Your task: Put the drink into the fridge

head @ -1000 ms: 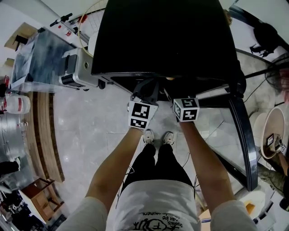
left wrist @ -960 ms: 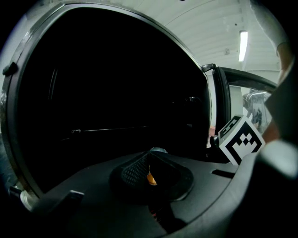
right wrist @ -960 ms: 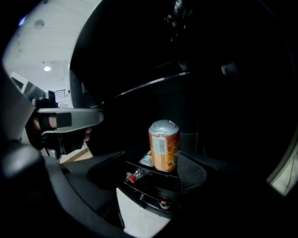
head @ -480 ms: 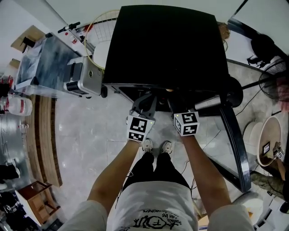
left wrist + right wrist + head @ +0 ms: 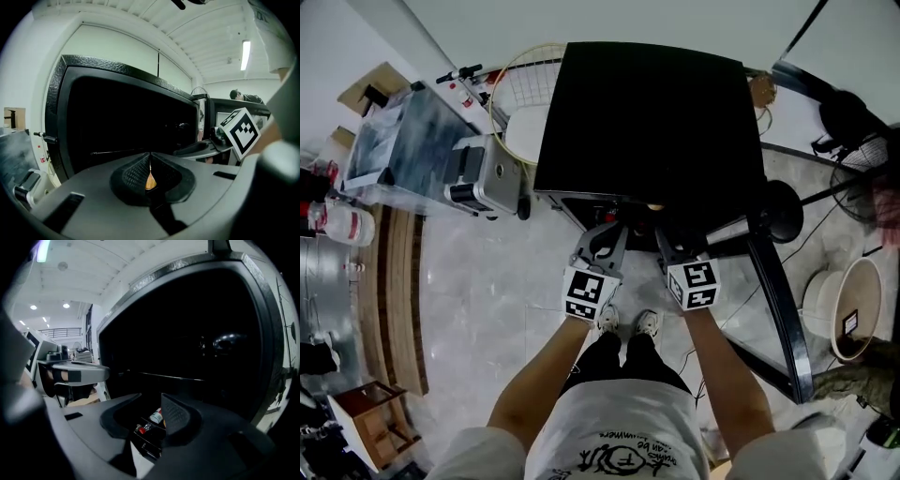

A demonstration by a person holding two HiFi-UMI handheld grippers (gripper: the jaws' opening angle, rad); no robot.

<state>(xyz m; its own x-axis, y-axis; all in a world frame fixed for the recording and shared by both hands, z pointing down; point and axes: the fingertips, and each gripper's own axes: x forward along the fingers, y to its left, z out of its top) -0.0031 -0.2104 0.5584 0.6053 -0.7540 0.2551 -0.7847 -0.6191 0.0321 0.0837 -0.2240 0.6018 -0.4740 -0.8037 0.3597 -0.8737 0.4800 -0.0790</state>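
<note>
The black fridge (image 5: 652, 112) stands right in front of me, seen from above, and its dark front fills both gripper views (image 5: 126, 126) (image 5: 187, 343). My left gripper (image 5: 602, 236) hangs at its front edge with jaws shut (image 5: 150, 165); only a sliver of something orange shows through the slit. My right gripper (image 5: 667, 239) is beside it, its jaws (image 5: 151, 411) closing with nothing between them. Through that gap, far below, I see a white drink bottle with a red label (image 5: 156, 416) and a red cap (image 5: 142, 429) in a dark rack.
A glass door panel in a black frame (image 5: 787, 309) swings out on my right. A grey box (image 5: 487, 178) and a white wire basket (image 5: 525, 117) stand left of the fridge. A black stool (image 5: 776, 202), a fan (image 5: 862, 155) and a beige bucket (image 5: 853, 300) are on the right.
The fridge has slid up and away in the head view, showing more of its top. Both grippers sit lower in the picture, a little back from its front edge.
</note>
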